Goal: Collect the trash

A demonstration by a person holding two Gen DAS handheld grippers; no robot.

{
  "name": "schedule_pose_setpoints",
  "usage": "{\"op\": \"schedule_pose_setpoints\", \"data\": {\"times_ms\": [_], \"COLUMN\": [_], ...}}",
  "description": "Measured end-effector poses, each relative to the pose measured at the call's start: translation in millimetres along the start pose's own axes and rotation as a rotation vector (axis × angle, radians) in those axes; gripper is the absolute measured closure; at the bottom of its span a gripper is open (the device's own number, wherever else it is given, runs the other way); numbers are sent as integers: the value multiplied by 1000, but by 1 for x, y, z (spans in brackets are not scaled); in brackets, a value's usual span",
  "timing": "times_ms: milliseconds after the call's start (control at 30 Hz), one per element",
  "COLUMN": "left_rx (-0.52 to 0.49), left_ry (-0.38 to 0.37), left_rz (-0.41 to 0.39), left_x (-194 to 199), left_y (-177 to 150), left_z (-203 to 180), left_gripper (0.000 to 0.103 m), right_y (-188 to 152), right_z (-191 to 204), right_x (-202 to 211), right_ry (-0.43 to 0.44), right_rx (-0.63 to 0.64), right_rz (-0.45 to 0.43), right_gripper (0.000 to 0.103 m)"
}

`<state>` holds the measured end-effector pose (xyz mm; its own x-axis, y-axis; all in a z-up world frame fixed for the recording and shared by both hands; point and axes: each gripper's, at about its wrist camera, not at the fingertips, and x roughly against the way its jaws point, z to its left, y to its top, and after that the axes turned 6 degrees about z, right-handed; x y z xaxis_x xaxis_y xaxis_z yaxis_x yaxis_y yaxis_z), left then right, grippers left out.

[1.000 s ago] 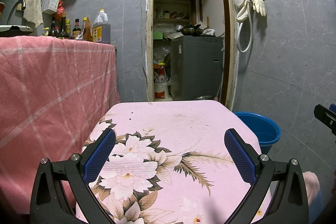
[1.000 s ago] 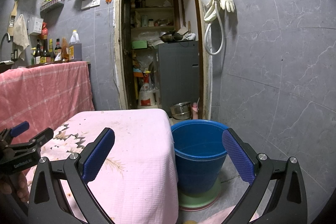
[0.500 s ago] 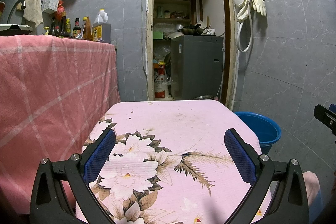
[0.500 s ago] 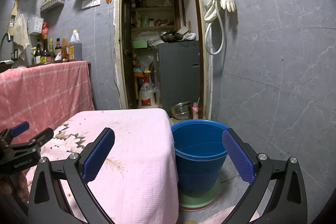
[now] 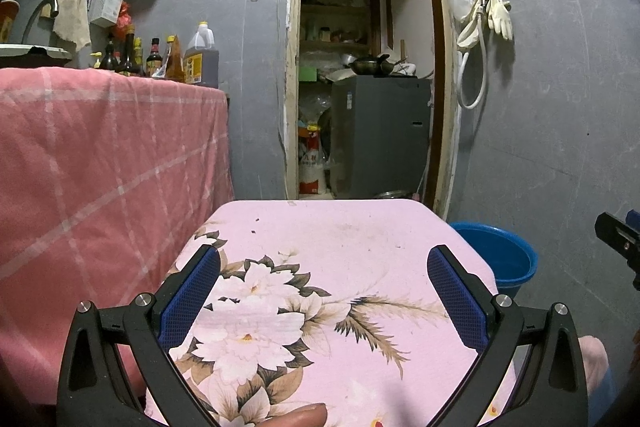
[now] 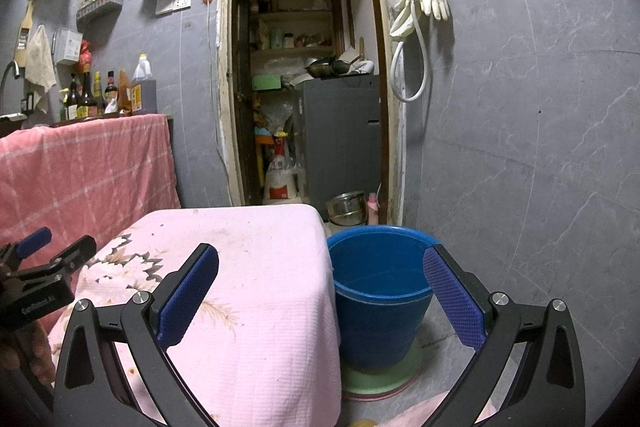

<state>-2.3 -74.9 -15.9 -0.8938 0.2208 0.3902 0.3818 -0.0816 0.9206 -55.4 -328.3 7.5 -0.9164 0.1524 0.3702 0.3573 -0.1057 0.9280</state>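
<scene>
My left gripper [image 5: 323, 259] is open above a low table covered by a pink floral cloth [image 5: 340, 239], with nothing between its blue pads. The right gripper [image 6: 320, 259] is open too, hovering over the table's right edge and a blue bucket [image 6: 380, 291] that stands on the floor beside the table. The bucket [image 5: 496, 255] also shows at the right in the left wrist view. No loose trash shows on the cloth. A fingertip [image 5: 296, 417] pokes in at the bottom of the left wrist view. Each gripper appears at the edge of the other's view.
A counter draped in pink checked cloth [image 5: 100, 155] stands to the left, with bottles [image 5: 160, 59] on top. Ahead is an open doorway [image 6: 304, 87] to a pantry with a grey cabinet [image 6: 340, 139]. Metal pots [image 6: 346, 207] sit on the floor. Grey tiled wall on the right.
</scene>
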Motion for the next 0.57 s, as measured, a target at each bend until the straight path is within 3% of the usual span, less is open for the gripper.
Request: {"op": "schedule_pose_setpoints", "data": {"times_ms": [567], "left_rx": [-30], "left_ry": [17], "left_rz": [2], "left_x": [-1], "left_y": [-2], "left_z": [-10], "left_gripper": [1], "right_y": [0], "right_z": [1], "right_x": [0], "right_ry": [1], "right_rx": [0], "right_rz": [0], "right_gripper": [0]}}
